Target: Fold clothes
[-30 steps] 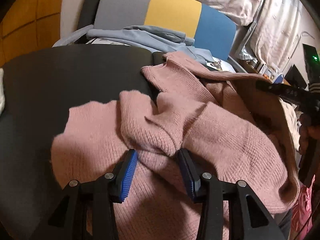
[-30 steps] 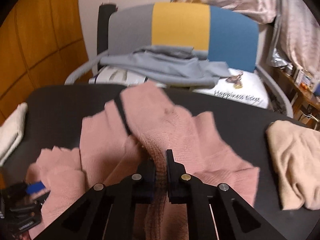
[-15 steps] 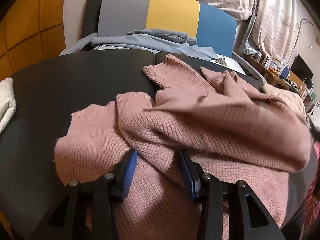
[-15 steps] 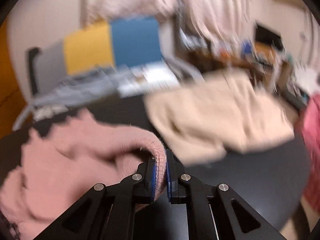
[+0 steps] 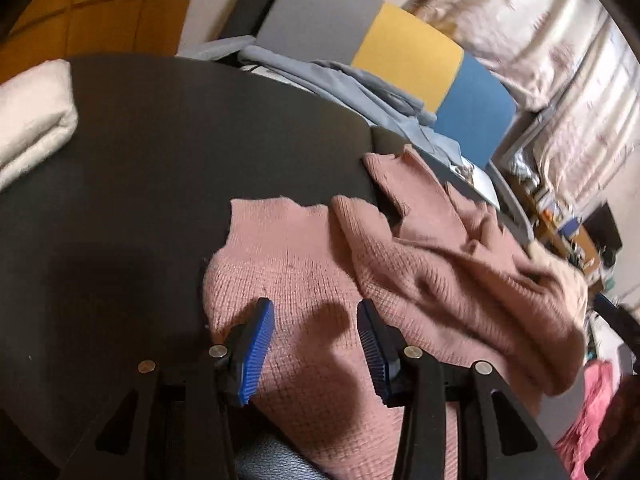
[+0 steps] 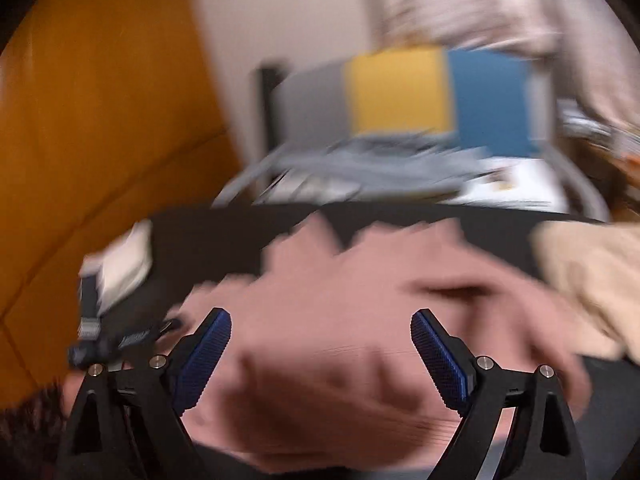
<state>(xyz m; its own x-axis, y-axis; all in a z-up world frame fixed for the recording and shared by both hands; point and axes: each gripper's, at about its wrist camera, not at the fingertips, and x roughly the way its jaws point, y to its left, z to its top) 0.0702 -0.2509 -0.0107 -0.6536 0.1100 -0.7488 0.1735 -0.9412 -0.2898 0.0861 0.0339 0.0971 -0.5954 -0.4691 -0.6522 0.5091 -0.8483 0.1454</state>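
Pink sweater (image 5: 400, 280): bunched on the black table (image 5: 160, 180).
Left gripper (image 5: 316, 344): jaws apart, holding nothing.
Right gripper (image 6: 320, 356): opening wide, nothing pinched.
Beige cloth (image 6: 592, 280): at 3 o'clock.

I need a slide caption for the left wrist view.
Left hand-held gripper over a pink knit sweater on the dark table.

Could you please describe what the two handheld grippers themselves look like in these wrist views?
Both look alike. The left gripper has two black plastic fingers with triangular cut-outs, silver round rivets at the joints, and ribbed blue rubber pads on the inner faces. The right gripper shows the same black frame, silver rivets and ribbed blue pads. No cables, markings or sleeves are visible.
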